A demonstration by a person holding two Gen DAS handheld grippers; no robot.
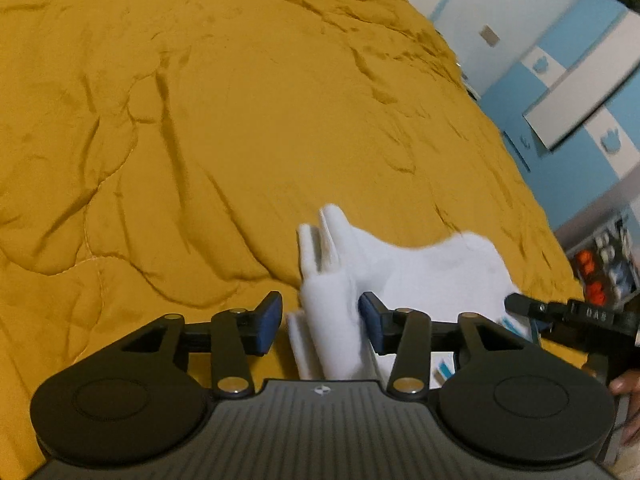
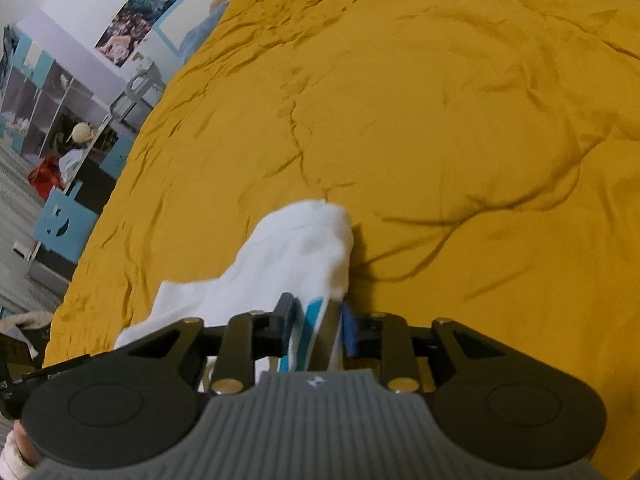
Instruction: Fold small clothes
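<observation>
Room: kid's bedroom by the look of it, blue and white cupboards point(image 1: 576, 92) at 2 o'clock in the left view, shelves point(image 2: 44, 96) at 9 o'clock in the right view.
Surface: bed with a wrinkly mustard quilt point(image 1: 224, 128), filling most of both views.
Garment: small white piece point(image 1: 416, 268) with a turquoise stripe on one edge, lifted off the quilt at the near edge, around 5 o'clock in the left view and 6 o'clock in the right.
Left tongs point(image 1: 320, 322): fairly wide, a bunched white bit sits between the pads and touches the right one only, so not really pinched.
Right tongs point(image 2: 316, 326): narrow, clamped on the striped edge.
Progress: early-to-mid, I'd guess. Cloth looks doubled over in places but it's droopy and uneven, no neat fold laid flat yet.
Left to do: probably get a proper left grip, bring edges together, set it down, smooth it.
</observation>
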